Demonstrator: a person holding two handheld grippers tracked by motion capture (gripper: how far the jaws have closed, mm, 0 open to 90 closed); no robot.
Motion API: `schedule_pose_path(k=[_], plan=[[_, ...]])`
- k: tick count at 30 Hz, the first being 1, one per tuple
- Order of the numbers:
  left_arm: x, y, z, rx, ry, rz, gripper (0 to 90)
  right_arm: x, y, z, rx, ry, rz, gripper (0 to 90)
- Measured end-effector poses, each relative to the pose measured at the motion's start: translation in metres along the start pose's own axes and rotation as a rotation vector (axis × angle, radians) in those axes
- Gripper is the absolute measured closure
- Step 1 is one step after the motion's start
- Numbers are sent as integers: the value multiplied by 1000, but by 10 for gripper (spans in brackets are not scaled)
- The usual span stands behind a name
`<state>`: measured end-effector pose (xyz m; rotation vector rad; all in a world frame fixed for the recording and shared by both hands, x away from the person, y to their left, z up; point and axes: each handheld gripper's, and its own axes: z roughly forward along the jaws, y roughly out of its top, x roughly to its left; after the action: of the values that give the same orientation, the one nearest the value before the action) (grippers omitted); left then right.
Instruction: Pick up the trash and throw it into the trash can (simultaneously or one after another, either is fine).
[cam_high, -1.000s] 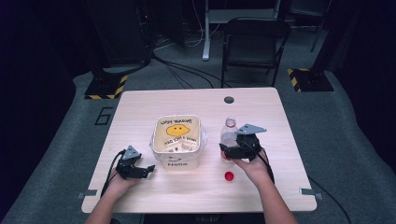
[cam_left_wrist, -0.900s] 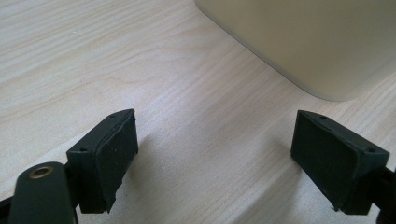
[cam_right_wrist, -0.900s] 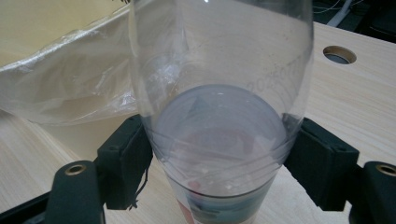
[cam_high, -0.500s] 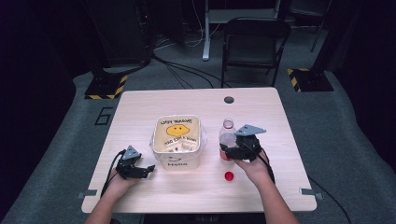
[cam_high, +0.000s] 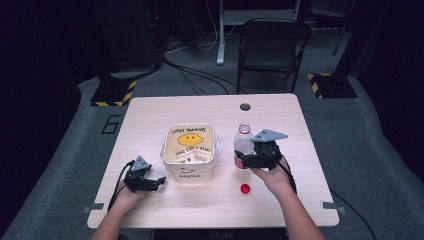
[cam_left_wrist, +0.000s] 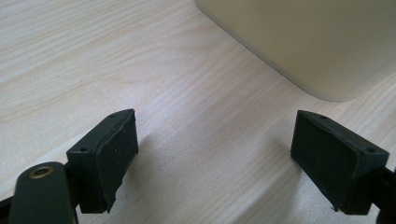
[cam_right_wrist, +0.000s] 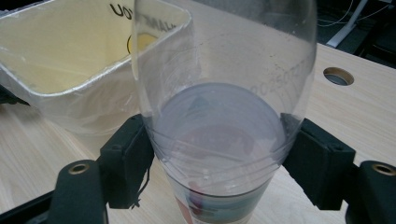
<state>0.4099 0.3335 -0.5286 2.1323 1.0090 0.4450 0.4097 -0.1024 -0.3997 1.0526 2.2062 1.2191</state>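
A pale wooden tabletop (cam_high: 150, 120) with a round grommet hole (cam_high: 245, 106) near its far edge carries a lined tub (cam_high: 191, 151) at centre, a clear bottle (cam_high: 243, 146) just right of it, and a red cap (cam_high: 245, 188) toward the near edge.

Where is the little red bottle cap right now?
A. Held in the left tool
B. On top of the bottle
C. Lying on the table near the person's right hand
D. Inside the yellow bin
C: the red cap lies on the table, while the bottle stands capless.
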Motion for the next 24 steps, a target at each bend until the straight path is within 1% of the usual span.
schedule_pose_path(k=[1,7,15,17,24], plan=[[0,0,0,-1,0,0,148,0,1,-1,0,4,-5,271],[0,0,0,-4,0,0,148,0,8,-6,-8,29,-1,271],[0,0,0,-4,0,0,148,2,20,-13,-21,38,-1,271],[0,0,0,-5,0,0,148,3,26,-16,-28,44,6,271],[0,0,0,-4,0,1,148,7,43,-22,-39,55,-11,271]])
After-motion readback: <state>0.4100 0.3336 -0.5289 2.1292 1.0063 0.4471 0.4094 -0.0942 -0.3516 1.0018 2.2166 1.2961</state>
